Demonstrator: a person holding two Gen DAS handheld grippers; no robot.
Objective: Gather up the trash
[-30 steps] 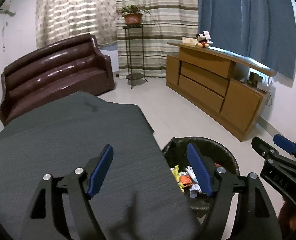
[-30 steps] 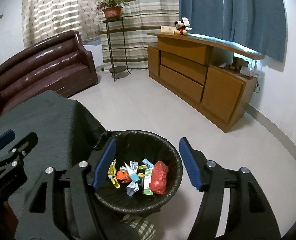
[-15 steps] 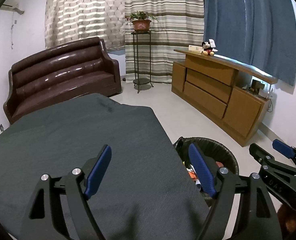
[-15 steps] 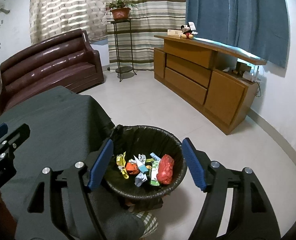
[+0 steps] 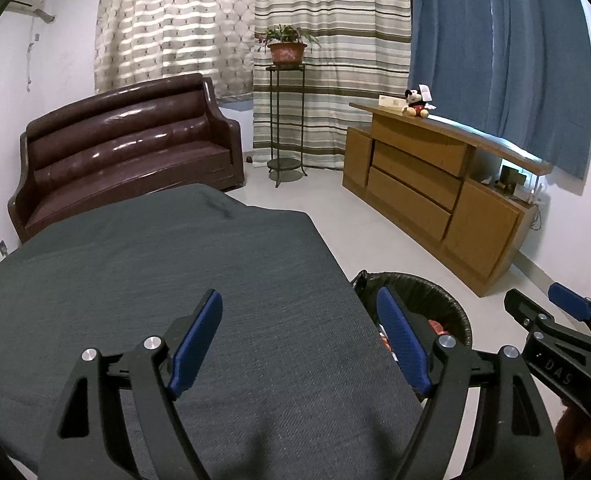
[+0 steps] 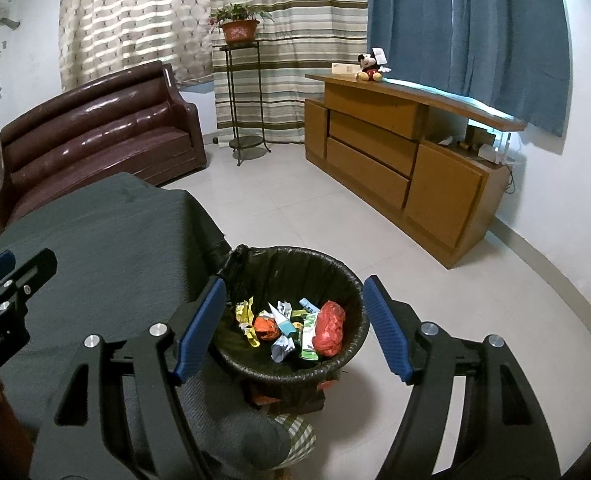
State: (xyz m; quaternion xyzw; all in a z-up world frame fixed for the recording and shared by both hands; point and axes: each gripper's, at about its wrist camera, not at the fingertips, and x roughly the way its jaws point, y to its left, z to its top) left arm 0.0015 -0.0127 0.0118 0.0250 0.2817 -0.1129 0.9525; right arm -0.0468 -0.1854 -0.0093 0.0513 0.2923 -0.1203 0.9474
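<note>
Hovering wide open and empty, the right gripper (image 6: 293, 324) hangs above the black-lined round wicker bin (image 6: 335, 276) holding crumpled coloured wrappers (image 6: 291, 326); the left gripper (image 5: 301, 342), equally spread and empty, overlooks the dark grey cloth-covered table (image 5: 155, 264); scanning that surface for leftovers seems wise.

Counter (image 5: 155, 280) top under its grey cloth is flat and bare, open for a pass anywhere across it. Trash bin (image 6: 295, 264) sits just beside the counter's right edge, mouth open upward, access from above unobstructed; trash (image 6: 291, 324) only covers the bottom, lots of depth left. Left gripper (image 5: 299, 340) fingers spread wide over the counter's right edge, right gripper (image 6: 293, 320) fingers spread wide above the bin; the two are near each other side by side. Floor (image 6: 435, 280) right of the bin is open tile. Sideboard (image 6: 395, 152) along the right wall and sofa (image 5: 127, 152) behind the counter are well apart.
</note>
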